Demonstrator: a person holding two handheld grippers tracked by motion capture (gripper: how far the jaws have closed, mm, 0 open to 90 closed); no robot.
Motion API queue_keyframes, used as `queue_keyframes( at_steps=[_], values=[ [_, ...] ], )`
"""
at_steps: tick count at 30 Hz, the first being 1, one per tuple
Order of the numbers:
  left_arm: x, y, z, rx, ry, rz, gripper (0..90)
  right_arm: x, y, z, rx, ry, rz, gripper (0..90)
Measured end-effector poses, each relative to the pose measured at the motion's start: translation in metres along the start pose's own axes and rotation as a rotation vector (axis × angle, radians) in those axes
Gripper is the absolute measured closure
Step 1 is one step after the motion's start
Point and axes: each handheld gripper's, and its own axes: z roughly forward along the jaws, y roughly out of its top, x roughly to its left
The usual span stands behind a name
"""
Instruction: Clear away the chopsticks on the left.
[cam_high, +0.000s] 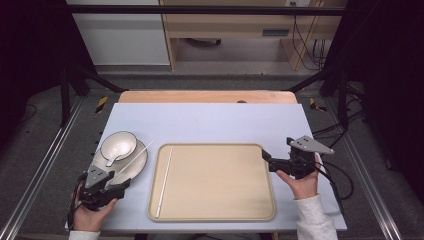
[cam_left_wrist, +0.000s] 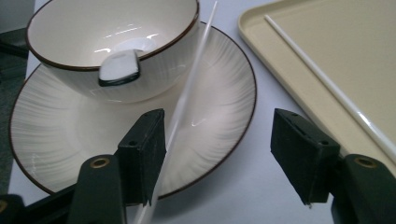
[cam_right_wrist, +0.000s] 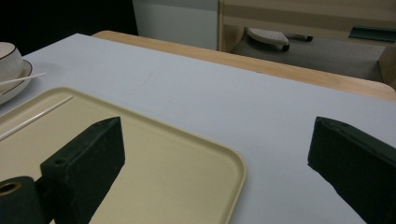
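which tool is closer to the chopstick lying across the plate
Left. The left tool sits at the plate's near edge with that chopstick beside one pad, jaws open. The right tool waits beyond the tray's far side.

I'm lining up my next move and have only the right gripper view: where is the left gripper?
Observer: The left gripper is at the near rim of the plate, jaws open.
Operator: Anything between them?
Observer: Yes, a white chopstick lying across the plate runs between them, close along one pad. The other pad stands well clear of it.
Operator: Is the bowl empty?
Observer: No, the bowl stands on the plate with a spoon in it.
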Motion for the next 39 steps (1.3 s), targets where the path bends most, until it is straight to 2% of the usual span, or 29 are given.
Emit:
queue_keyframes(
  at_steps=[5, 10, 11, 14, 15, 21, 29, 36, 39],
  values=[
    [0.012, 0.003, 0.011, 0.037, 0.021, 0.008, 38.2, 0.001, -0.001, 0.002, 0.005, -0.001, -0.003, 4.3],
    [0.017, 0.006, 0.016, 0.049, 0.027, 0.020, 41.4, 0.001, -0.001, 0.003, 0.008, 0.000, -0.004, 4.3],
    [0.018, 0.006, 0.021, 0.072, 0.026, 0.026, 42.3, 0.001, -0.001, 0.003, 0.010, -0.001, -0.005, 4.3],
    [0.019, 0.006, 0.025, 0.089, 0.028, 0.037, 44.3, 0.001, -0.001, 0.003, 0.012, 0.000, -0.008, 4.3],
    [0.019, 0.005, 0.027, 0.102, 0.027, 0.044, 48.5, 0.001, -0.001, 0.003, 0.013, 0.000, -0.009, 4.3],
    [0.020, 0.007, 0.032, 0.128, 0.009, 0.055, 61.1, 0.001, -0.002, 0.005, 0.020, 0.003, -0.011, 4.3],
    [0.018, 0.009, 0.033, 0.145, -0.008, 0.073, 74.8, 0.002, -0.002, 0.005, 0.022, 0.002, -0.010, 4.3],
    [0.017, 0.010, 0.033, 0.146, -0.020, 0.076, 82.7, 0.002, -0.002, 0.006, 0.024, 0.003, -0.007, 4.3],
    [0.015, 0.010, 0.032, 0.148, -0.024, 0.078, 83.5, 0.002, -0.002, 0.006, 0.024, 0.003, -0.008, 4.2]
  ],
)
